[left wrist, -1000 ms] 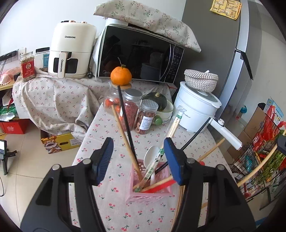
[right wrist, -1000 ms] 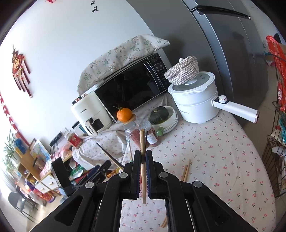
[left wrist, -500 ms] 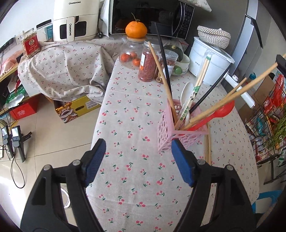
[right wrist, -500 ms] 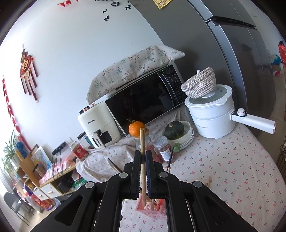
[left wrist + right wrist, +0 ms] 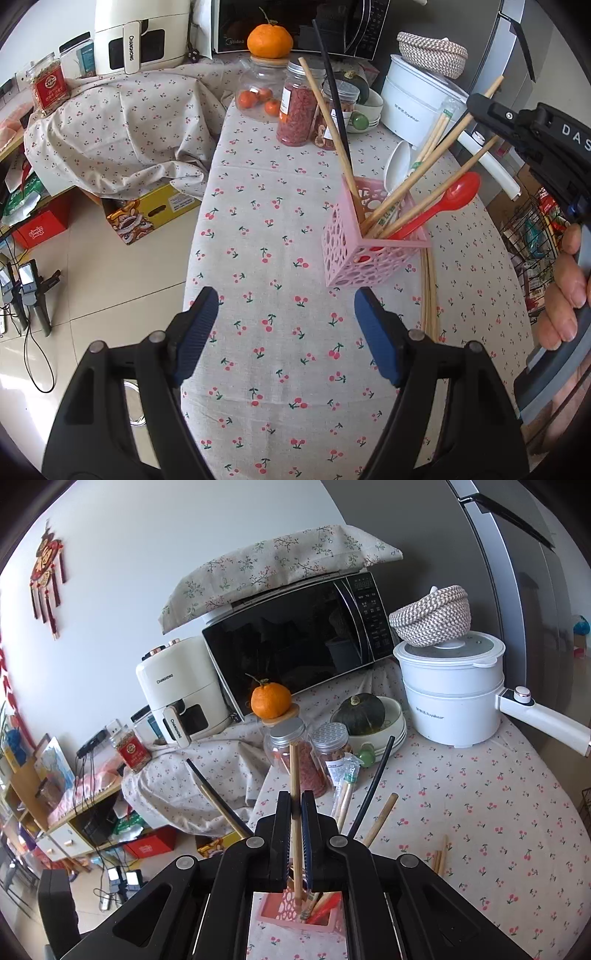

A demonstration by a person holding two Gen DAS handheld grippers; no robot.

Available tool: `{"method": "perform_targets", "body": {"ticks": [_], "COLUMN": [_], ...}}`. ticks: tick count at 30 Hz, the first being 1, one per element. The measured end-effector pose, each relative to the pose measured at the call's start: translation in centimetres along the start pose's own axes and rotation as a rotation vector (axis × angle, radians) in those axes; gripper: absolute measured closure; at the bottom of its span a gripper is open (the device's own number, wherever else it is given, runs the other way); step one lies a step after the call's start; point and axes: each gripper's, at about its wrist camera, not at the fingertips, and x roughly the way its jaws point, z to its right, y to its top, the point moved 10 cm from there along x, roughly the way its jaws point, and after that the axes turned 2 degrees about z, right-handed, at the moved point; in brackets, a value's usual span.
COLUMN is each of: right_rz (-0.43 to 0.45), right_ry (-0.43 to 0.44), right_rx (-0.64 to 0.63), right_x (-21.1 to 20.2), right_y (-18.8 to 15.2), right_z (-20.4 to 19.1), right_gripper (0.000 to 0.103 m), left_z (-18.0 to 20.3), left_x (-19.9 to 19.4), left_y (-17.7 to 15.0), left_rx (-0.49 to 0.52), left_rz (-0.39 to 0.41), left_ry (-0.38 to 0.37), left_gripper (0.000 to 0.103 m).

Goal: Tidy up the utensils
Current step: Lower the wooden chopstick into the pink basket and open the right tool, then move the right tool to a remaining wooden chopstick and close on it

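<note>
Chopstick [image 5: 294, 775] lowered over one holder [image 5: 369, 251].

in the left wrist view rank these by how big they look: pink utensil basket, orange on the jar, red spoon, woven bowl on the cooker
1. pink utensil basket, clearly largest, though also nearest the camera
2. red spoon, long but thin
3. woven bowl
4. orange
The bowl and the orange sit farther back, so their rank is unsure.
</note>
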Motion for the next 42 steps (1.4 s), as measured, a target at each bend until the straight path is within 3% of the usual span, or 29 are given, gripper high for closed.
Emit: {"method": "perform_targets", "body": {"ticks": [2, 4, 6, 12, 17, 21, 33, 42], "right_rz": [-0.001, 0.007, 0.034, 0.085, 0.050, -0.032, -0.488, -0.578], "right_ry": [-0.003, 0.008, 0.025, 0.028, -0.049, -0.118, -0.319, -0.398], "right_rx": [0.009, 0.028, 0.041, 0.019, -0.045, -0.062, -0.031, 0.001], "right_x": [0.2, -0.2, -1.3, -6.0, -7.8, -7.3, 0.1, 4.9], "right_y": [0.0, 0.4, 1.2, 2.9, 2.0, -0.1, -10.8, -13.3], "right_z": [0.4, 0.7, 0.9, 2.0, 4.7, 7.6, 16.2, 19.0], "right_gripper": [0.093, 0.079, 0.044, 0.025, 0.019, 0.017, 0.016, 0.016], "left_z": [0.2, 0.6, 1.0, 2.2, 3.2, 4.0, 5.1, 5.5], "left_x": [0.0, 0.1, 0.1, 0.4, 1.0, 1.5, 3.7, 4.6], "left_y": [0.0, -0.1, -0.1, -0.3, -0.8, -1.1, -2.5, -2.9], "left_rx": [0.005, 0.014, 0.023, 0.033, 0.028, 0.038, 0.055, 0.052], "left_rz": [-0.003, -0.007, -0.009, -0.021, -0.034, -0.049, -0.122, -0.158], "left_ry": [-0.007, -0.012, -0.018, -0.041, -0.058, -0.058, -0.026, -0.029], "left_gripper": [0.026, 0.025, 0.024, 0.022, 0.021, 0.020, 0.020, 0.020]}}
